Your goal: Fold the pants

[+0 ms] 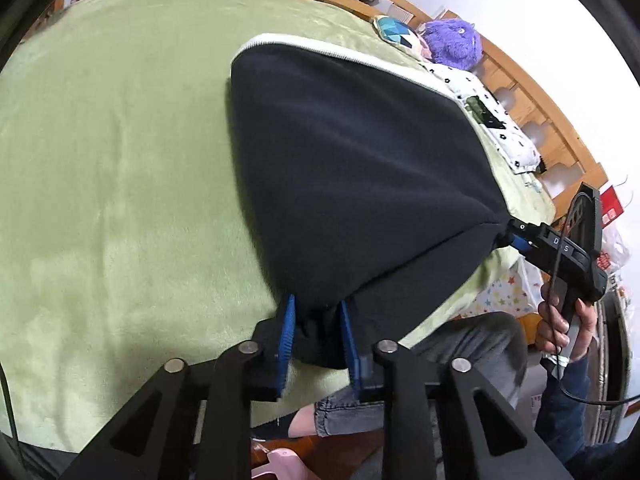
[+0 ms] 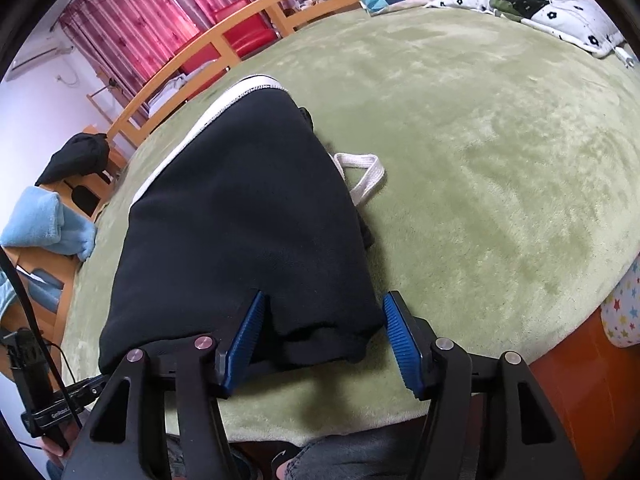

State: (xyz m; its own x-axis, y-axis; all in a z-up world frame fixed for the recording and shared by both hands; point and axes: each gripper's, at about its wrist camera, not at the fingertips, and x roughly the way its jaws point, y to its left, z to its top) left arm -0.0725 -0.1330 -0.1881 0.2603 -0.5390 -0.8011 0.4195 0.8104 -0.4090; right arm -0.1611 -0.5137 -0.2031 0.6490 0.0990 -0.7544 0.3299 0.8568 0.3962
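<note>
The green blanket (image 1: 100, 160) covers the bed, bounded by a wooden bed frame (image 2: 160, 92). The black pants (image 1: 352, 184), edged with a white stripe (image 2: 176, 156), lie folded on the blanket near its front edge. The left gripper (image 1: 318, 336) points forward over the near hem, its 2 blue pads (image 1: 286, 344) narrowly parted with bunched fabric between them. The right gripper (image 2: 324, 340) stands wide open, its blue pads (image 2: 402, 340) straddling the pants corner without closing on it. Only the left wrist view shows the right gripper's tip at the fabric corner and the hand (image 1: 560, 328) gripping its handle. Only the right wrist view shows the white drawstring (image 2: 362, 178) and red curtains (image 2: 132, 20).
</note>
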